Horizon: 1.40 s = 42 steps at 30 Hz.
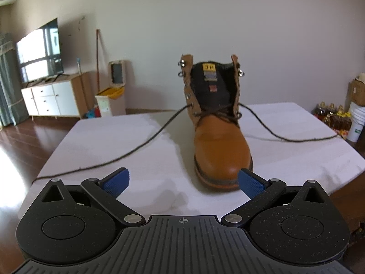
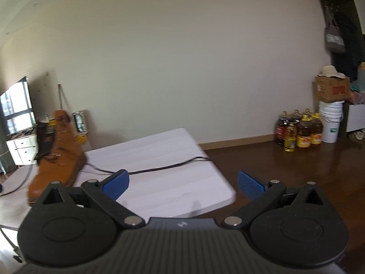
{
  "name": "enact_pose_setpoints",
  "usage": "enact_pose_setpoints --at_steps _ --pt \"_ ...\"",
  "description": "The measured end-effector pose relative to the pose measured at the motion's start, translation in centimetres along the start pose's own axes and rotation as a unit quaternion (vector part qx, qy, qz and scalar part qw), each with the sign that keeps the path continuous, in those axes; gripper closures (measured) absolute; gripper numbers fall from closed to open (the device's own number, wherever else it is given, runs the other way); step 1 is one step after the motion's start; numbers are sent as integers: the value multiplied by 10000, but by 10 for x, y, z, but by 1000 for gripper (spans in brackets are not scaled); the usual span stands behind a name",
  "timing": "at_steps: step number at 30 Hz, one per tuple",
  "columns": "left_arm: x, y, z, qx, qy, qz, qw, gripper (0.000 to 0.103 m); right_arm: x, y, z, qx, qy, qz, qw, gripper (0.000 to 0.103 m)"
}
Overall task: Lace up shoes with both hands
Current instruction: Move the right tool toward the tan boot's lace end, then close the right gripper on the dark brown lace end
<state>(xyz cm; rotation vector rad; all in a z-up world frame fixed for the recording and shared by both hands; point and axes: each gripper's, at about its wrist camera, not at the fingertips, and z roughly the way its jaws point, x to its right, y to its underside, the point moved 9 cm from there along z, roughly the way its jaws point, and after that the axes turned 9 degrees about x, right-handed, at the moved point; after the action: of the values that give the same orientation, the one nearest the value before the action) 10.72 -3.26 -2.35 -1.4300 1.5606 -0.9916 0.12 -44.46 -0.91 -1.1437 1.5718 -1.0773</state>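
A tan leather boot (image 1: 219, 132) stands upright on the white table (image 1: 118, 141), toe toward me, its dark tongue showing. Only the lowest eyelets are laced. One dark lace end (image 1: 118, 157) trails left across the table, the other lace end (image 1: 287, 137) runs to the right edge. My left gripper (image 1: 183, 180) is open just in front of the toe, holding nothing. In the right wrist view the boot (image 2: 57, 157) sits blurred at the left and the right lace (image 2: 159, 167) lies across the table (image 2: 173, 189). My right gripper (image 2: 182, 183) is open over the table's near right corner.
A TV (image 1: 40, 52) on a white cabinet (image 1: 52, 98) stands far left, with a bin (image 1: 110, 101) beside it. Oil bottles (image 2: 298, 132), white buckets (image 2: 330, 121) and a cardboard box (image 2: 332, 89) stand on the wooden floor at right. The table's right edge is close to the right gripper.
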Motion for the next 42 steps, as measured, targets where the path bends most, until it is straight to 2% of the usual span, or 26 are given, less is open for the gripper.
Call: enact_pose_setpoints --at_steps 5,10,13,14,15,17,20,22,24,27,32,38,42 --pt "4 -8 17 -71 -133 -58 9999 0 43 -7 11 -50 45 -38 10000 1" --pt "16 -9 31 -171 -109 31 9998 0 60 -9 37 -230 -164 -217 9994 9" --pt "21 -10 35 -201 -66 -12 9998 0 41 -6 56 -403 -665 -574 9953 21" --pt "22 -10 36 -204 -58 -25 9998 0 30 -4 64 -466 -847 -747 9925 32" --pt "23 -11 40 -212 -72 -42 9997 0 17 -2 71 -543 -1051 -913 9888 45" --pt "21 -10 46 -242 -103 -41 9996 0 -12 4 89 -731 -1518 -1226 9781 53" --pt "12 -8 54 -290 -183 -112 9994 0 -63 13 120 -967 -2166 -1655 9573 54" --pt "4 -6 59 -320 -249 -156 9991 0 -90 19 138 -1091 -2441 -1908 9445 55" --pt "-6 -6 65 -330 -325 -167 9988 0 -111 27 153 -1236 -2647 -2118 9326 65" --pt "-18 -5 73 -345 -394 -186 9985 0 -147 41 178 -1475 -2921 -2429 9132 66" --pt "-37 -2 87 -376 -399 -263 9982 0 -190 60 198 -1740 -3391 -2547 8888 68" --pt "-54 4 105 -427 -262 -413 9979 0 -215 73 207 -1884 -3661 -2634 8724 69" --pt "-68 9 113 -434 -234 -535 9974 0 -222 79 210 -1970 -3673 -2681 8685 76"
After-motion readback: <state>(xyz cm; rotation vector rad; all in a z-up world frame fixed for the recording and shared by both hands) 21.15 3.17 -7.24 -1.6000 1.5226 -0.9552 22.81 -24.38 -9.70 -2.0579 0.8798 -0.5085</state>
